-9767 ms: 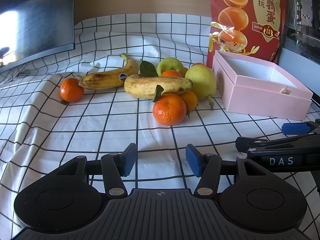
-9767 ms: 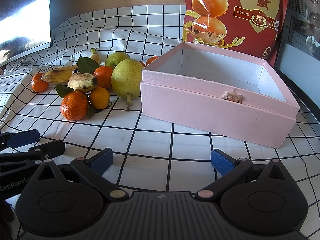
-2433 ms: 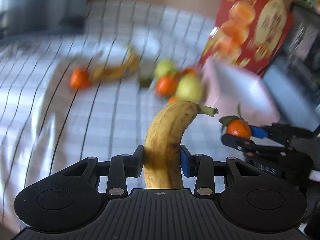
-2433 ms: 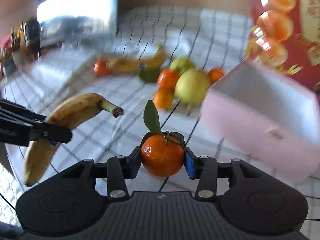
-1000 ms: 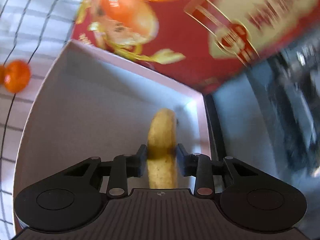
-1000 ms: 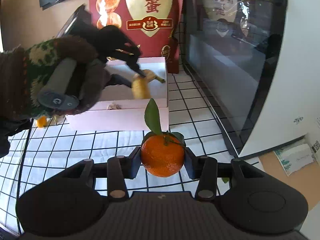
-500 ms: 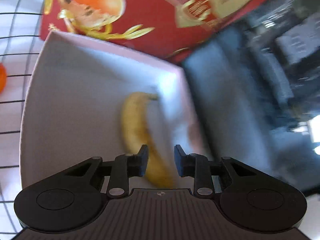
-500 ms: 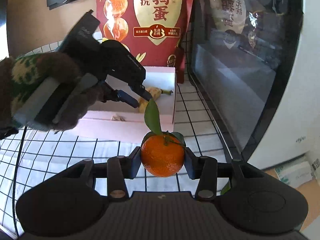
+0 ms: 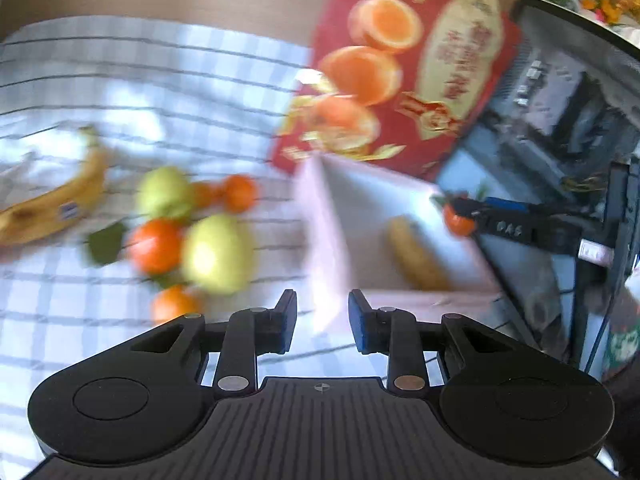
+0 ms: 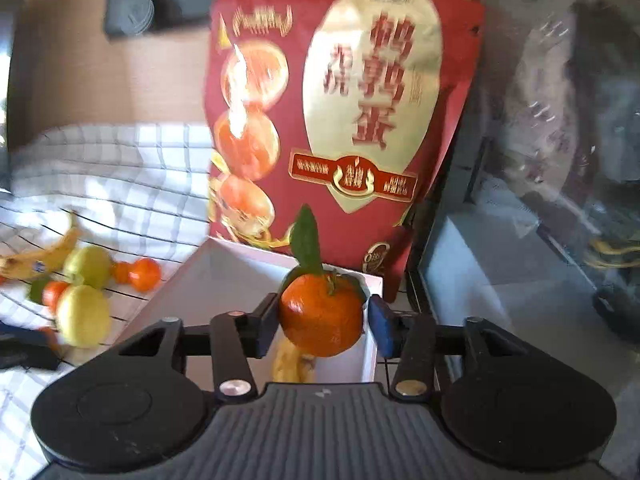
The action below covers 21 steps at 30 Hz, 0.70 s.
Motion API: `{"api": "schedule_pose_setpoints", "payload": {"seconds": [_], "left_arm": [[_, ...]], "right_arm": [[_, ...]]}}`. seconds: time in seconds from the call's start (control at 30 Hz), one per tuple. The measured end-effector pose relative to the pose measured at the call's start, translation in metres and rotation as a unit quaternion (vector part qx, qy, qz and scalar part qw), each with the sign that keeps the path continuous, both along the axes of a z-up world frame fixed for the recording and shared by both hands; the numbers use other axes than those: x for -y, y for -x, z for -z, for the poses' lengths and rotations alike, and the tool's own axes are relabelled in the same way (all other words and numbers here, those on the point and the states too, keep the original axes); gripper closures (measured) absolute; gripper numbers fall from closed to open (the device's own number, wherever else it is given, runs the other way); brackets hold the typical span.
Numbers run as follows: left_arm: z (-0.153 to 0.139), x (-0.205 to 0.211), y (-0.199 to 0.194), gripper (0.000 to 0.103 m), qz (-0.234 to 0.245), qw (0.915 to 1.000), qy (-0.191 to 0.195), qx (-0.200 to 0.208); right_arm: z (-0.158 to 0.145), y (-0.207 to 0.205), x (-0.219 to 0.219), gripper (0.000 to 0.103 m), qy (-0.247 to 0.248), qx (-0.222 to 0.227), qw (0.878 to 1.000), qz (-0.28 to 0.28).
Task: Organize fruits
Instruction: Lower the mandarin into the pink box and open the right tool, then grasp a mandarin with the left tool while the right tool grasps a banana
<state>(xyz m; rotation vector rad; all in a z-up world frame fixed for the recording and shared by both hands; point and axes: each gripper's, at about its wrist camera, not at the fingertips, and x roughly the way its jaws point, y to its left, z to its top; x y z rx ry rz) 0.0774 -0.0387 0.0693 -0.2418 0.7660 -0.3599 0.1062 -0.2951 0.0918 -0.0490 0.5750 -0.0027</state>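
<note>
A banana (image 9: 416, 256) lies inside the pink box (image 9: 332, 232). My left gripper (image 9: 322, 322) is back from the box's near left corner, shut with nothing between its pads. My right gripper (image 10: 322, 320) hovers over the box's (image 10: 224, 280) far right corner with a leafy tangerine (image 10: 320, 316) between its jaws. These jaws are opening, and the right pad (image 10: 378, 320) stands just off the fruit. Under the tangerine, part of the banana (image 10: 288, 364) shows. In the left wrist view the right gripper (image 9: 460, 210) and its tangerine (image 9: 458, 222) are above the box's far side.
On the checked cloth left of the box lie another banana (image 9: 52, 208), a pear (image 9: 218, 254), a green apple (image 9: 164, 192) and several tangerines (image 9: 154, 246). A red snack bag (image 9: 400, 80) stands behind the box. A dark glass-fronted appliance (image 9: 560, 160) lies right of it.
My left gripper let go of the banana in the box and drew back to the left, empty. My right gripper carried the tangerine over the box, and its jaws have widened.
</note>
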Motion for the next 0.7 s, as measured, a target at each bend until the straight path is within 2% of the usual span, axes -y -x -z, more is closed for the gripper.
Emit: {"api": "schedule_pose_setpoints", "payload": {"seconds": [0.13,0.23,0.37,0.47,0.57,0.7], "left_arm": [[0.007,-0.040,0.010,0.071,-0.059,0.9977,-0.032,-0.008],[0.016,-0.064,0.016,0.071,-0.094,0.9945,-0.042,-0.021],[0.020,-0.085,0.019,0.071,-0.112,0.9921,-0.048,-0.030],[0.019,-0.094,0.014,0.071,-0.114,0.9902,-0.078,-0.017],[0.013,-0.109,0.008,0.071,-0.135,0.9830,-0.124,0.002],[0.005,-0.142,-0.002,0.071,-0.186,0.9697,-0.155,0.030]], "right_arm": [[0.014,0.001,-0.014,0.043,-0.011,-0.016,1.000,0.000],[0.023,0.019,-0.037,0.043,-0.014,-0.025,0.999,-0.028],[0.026,0.041,-0.075,0.043,-0.007,-0.025,0.997,-0.073],[0.021,0.048,-0.101,0.043,0.000,-0.016,0.995,-0.097],[0.013,0.049,-0.121,0.043,-0.011,-0.013,0.993,-0.117],[0.010,0.050,-0.143,0.041,-0.025,-0.017,0.989,-0.143]]}}
